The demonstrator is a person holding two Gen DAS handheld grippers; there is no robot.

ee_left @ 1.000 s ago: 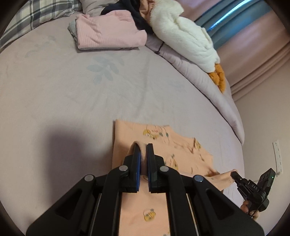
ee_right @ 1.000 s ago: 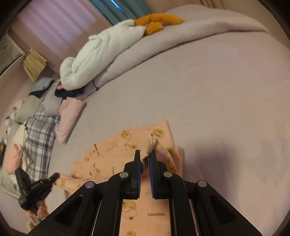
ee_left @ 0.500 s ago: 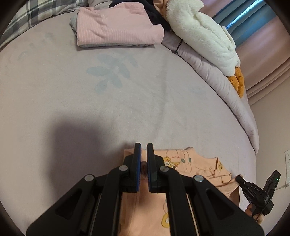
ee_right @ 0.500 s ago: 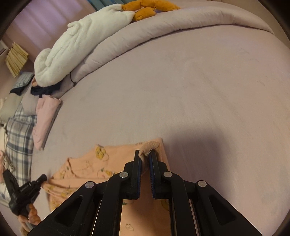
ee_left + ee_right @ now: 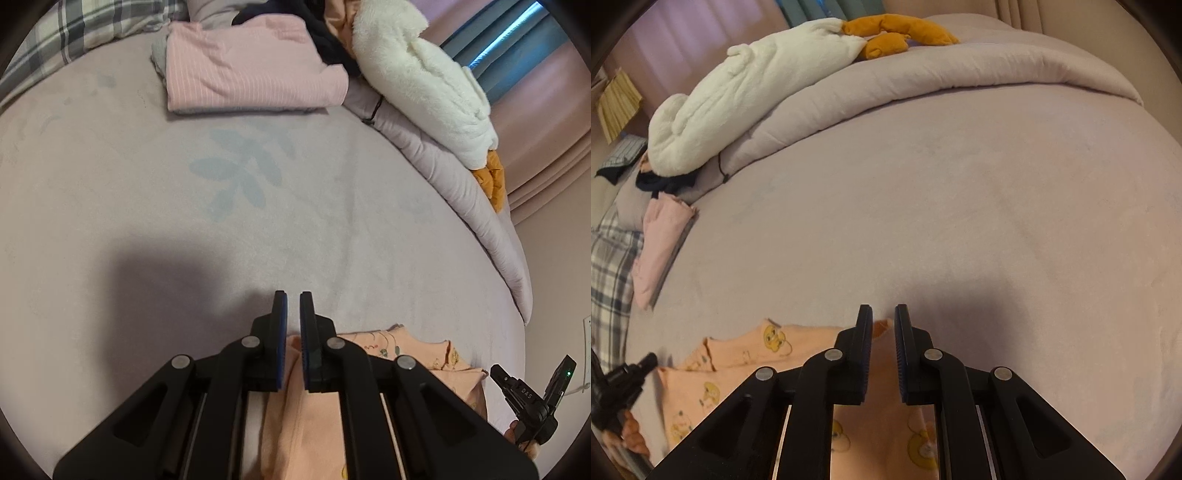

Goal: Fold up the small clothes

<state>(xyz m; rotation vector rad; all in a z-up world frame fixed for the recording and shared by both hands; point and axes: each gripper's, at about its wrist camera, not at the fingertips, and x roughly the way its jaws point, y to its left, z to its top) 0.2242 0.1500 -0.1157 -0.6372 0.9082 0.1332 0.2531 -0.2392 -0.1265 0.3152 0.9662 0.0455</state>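
Observation:
A small peach garment with yellow cartoon prints (image 5: 399, 354) lies folded on the lilac bed sheet (image 5: 184, 229). It also shows in the right wrist view (image 5: 738, 350). My left gripper (image 5: 290, 295) sits over its far edge with the jaws a narrow gap apart; peach cloth lies between the finger bases, and a grip cannot be told. My right gripper (image 5: 882, 308) has its jaws slightly apart over the garment's far corner, with the cloth lying free under them.
A folded pink striped garment (image 5: 251, 70) lies on a grey one at the far side. A white plush toy (image 5: 417, 74) with orange feet rests on a rolled lilac duvet (image 5: 923, 85). A plaid pillow (image 5: 609, 273) is at the left. The bed edge is near the wall.
Both grippers carried the garment's near edge forward over the rest of it, folding it. The right jaws have opened a little and let the cloth go. The left jaws widened slightly.

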